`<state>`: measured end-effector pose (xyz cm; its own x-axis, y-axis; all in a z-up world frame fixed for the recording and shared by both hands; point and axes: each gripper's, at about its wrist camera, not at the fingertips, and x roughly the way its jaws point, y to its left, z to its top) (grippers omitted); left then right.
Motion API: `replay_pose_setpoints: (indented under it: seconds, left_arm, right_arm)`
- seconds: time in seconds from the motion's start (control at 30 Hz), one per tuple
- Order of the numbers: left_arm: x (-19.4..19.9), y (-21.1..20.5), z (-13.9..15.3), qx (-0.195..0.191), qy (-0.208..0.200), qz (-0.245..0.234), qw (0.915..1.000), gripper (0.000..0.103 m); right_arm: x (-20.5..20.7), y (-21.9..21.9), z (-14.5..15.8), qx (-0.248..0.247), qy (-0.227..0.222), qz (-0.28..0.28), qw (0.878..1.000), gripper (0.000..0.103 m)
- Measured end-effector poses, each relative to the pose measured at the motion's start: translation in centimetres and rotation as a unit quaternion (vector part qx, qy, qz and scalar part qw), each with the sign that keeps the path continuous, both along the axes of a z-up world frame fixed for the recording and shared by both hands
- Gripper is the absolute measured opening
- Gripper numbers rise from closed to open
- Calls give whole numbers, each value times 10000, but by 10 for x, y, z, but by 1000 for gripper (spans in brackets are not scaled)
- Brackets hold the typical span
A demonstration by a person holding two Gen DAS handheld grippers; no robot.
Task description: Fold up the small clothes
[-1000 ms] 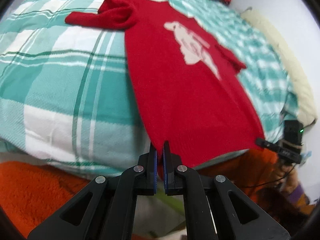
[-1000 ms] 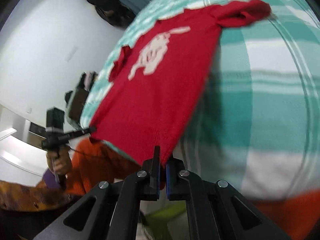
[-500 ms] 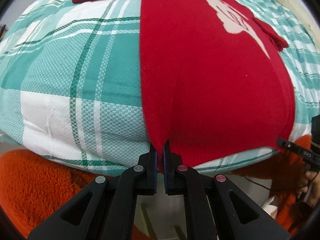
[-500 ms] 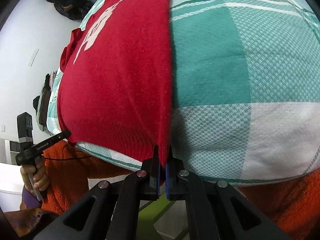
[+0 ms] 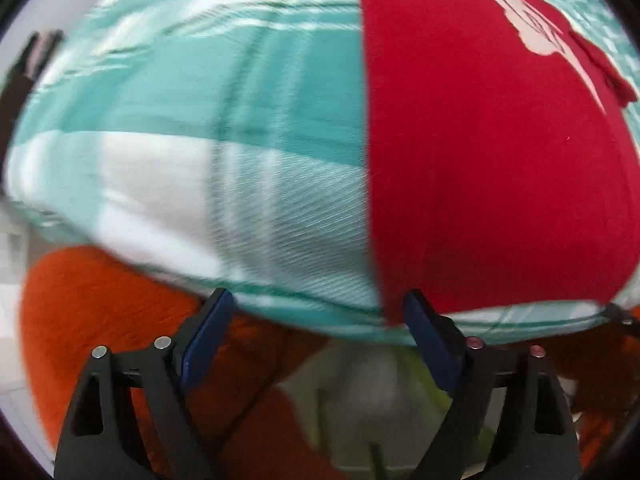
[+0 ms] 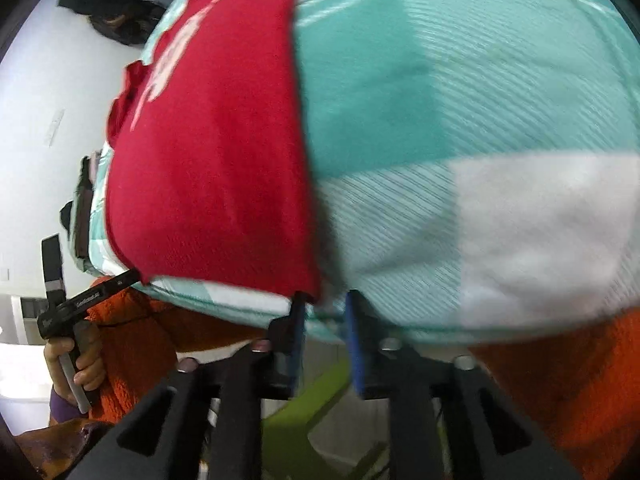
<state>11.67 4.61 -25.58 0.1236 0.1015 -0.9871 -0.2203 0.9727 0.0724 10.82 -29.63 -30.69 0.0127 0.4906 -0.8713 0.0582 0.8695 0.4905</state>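
Sweater [image 5: 480,152] flat on blanket [image 5: 224,128]

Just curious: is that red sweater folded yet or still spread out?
Spread out: the red sweater lies flat on the checked blanket, its whole front showing.

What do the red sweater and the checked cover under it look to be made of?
Red sweater: apparently a fine knit, matte and slightly fuzzy, with a pale motif that may be knitted in. Checked cover: probably woven cotton, matte, with fine diagonal ribbing on its teal and white squares, though motion blur leaves this uncertain.
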Motion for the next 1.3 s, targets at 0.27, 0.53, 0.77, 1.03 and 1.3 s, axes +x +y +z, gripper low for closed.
replay_pose_setpoints:
  seconds: [0.27, 0.53, 0.77, 1.03, 1.3]
  left_arm:
    - [-25, 21, 61, 248, -1431, 912, 9852, 83]
    - [-12, 31, 56, 513, -1710, 1270, 9757, 83]
    - [-17, 31, 60, 576, -1654, 1276, 9762, 83]
    - [-17, 34, 58, 573, -1559, 1366, 9766, 83]
    - [-11, 35, 53, 380, -1460, 1442, 9780, 83]
  right_arm:
    - [17, -44, 86, -1392, -1481, -239, 9788, 60]
    - [156, -6, 113, -2067, -2896, 942, 9298, 60]
    - [265, 62, 69, -2712, -3087, 1337, 9018, 59]
    - [283, -31, 64, -2431, -2757, -107, 9299, 7]
    - [192, -263, 63, -2384, -1973, -2724, 9111, 43]
